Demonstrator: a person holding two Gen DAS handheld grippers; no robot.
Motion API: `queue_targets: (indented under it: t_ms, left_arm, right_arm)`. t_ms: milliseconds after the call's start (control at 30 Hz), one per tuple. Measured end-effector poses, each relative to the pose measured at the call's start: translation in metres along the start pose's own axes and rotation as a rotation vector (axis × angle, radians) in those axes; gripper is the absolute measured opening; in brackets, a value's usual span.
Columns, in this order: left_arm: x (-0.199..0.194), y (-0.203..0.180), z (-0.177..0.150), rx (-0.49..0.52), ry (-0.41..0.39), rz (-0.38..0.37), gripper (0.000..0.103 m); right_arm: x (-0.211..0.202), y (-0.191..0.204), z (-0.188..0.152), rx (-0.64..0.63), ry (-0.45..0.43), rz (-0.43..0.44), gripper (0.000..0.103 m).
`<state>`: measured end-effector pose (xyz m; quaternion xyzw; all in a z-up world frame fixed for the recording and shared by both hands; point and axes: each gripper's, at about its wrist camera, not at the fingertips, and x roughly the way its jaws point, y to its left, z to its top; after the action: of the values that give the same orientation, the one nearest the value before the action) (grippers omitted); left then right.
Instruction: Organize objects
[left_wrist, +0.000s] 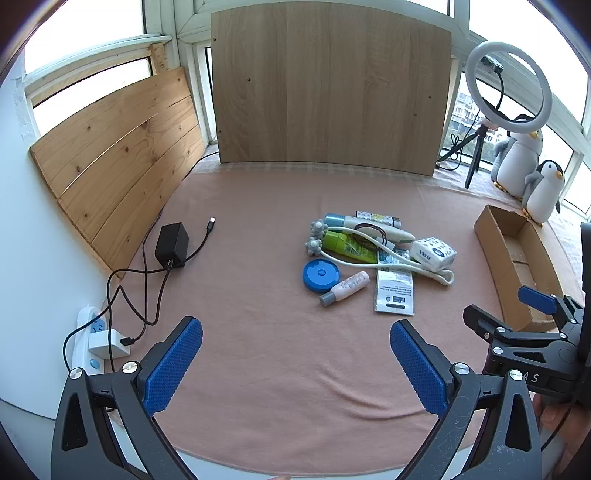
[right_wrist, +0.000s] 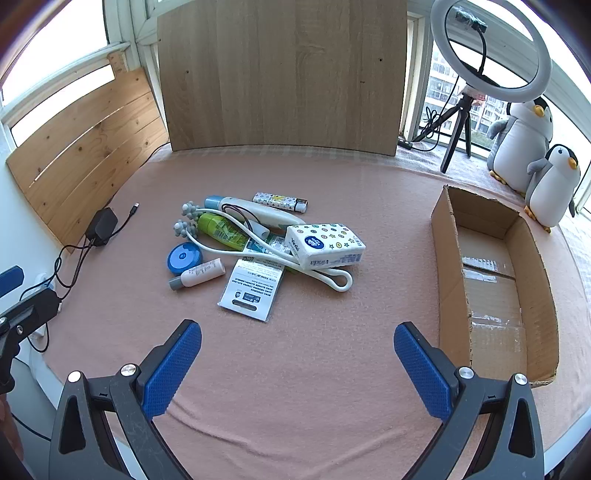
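**Both pairs of fingers spread and empty, the pile ahead**

Blue-padded fingers (right_wrist: 421, 373) of the right gripper (right_wrist: 297, 365) stand spread wide with nothing between them, over bare pink cloth on the table (right_wrist: 332, 369). The left gripper (left_wrist: 295, 365) is spread and empty likewise.

The pile of objects lies straight ahead of the right fingers and slightly to their left, well apart from them. The cardboard box (right_wrist: 443, 258), open-topped and empty, sits just to the right of the right fingers, its long axis running away from them. From the left fingers the pile is ahead and to the right, the box farther off at the right edge. So the right hand looks better placed to carry things across.

Nearest the right fingers is a flat printed packet (right_wrist: 255, 291), then a small bottle (right_wrist: 197, 275) lying crosswise beside a blue lid (right_wrist: 183, 257). The tissue pack (right_wrist: 327, 245) rests on top of a white looped cord (right_wrist: 328, 278).

What lies under the tissue pack and the green bottle (right_wrist: 218, 229) is partly covered and hard to sort out.
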<state>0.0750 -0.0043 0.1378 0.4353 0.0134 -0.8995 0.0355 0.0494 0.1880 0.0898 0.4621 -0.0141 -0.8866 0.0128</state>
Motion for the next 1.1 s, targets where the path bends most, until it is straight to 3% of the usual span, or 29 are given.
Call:
queue_targets:
  t_ms: [600, 1100]
  left_arm:
    - [0.034, 0.004, -0.007, 0.003, 0.067, 0.07, 0.103]
    - [0.063, -0.009, -0.004, 0.041, 0.115, 0.105, 0.103]
  right_arm:
    - [-0.017, 0.018, 0.01, -0.066, -0.048, -0.148, 0.103]
    - [-0.015, 0.026, 0.017, -0.203, -0.1, -0.351, 0.103]
